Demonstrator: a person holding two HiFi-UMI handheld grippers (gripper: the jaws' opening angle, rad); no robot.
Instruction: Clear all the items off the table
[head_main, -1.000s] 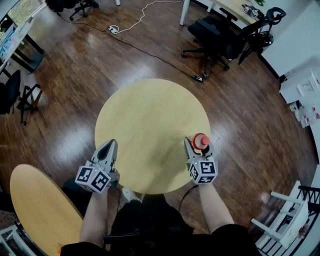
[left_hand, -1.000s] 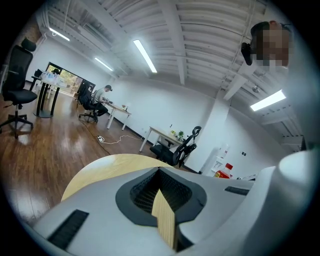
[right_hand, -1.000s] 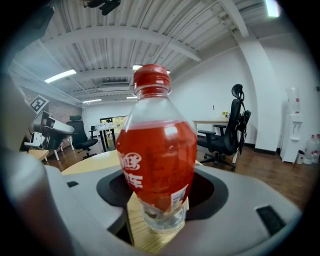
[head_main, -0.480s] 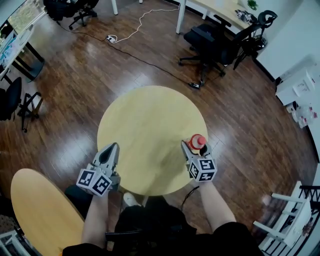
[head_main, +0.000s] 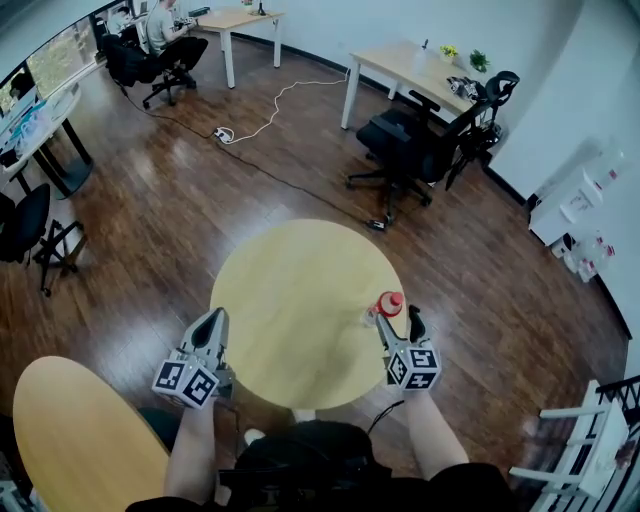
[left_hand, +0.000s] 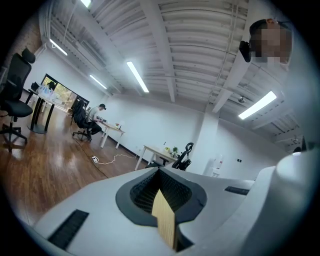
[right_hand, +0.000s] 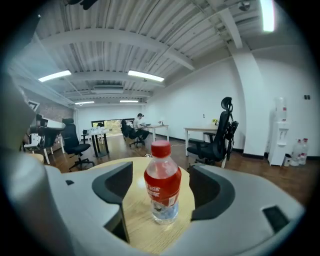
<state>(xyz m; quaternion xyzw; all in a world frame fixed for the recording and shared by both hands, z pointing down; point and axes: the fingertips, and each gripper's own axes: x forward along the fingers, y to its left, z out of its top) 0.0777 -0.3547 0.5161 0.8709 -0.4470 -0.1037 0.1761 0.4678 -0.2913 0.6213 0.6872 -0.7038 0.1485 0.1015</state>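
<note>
One red-capped bottle (right_hand: 162, 185) stands upright near the right edge of the round table (head_main: 290, 300), between the jaws of the right gripper (head_main: 397, 325), which have just been opening and stand wide, clear of it. From overhead the bottle's base is hidden. The left gripper (head_main: 212, 326), jaws closed on nothing, hangs at the table's left edge.

Whole round light-wood tabletop (head_main: 290, 300) is open mid-frame; only a red-capped clear plastic bottle (head_main: 388, 303) stands in the way, near its right edge.
</note>
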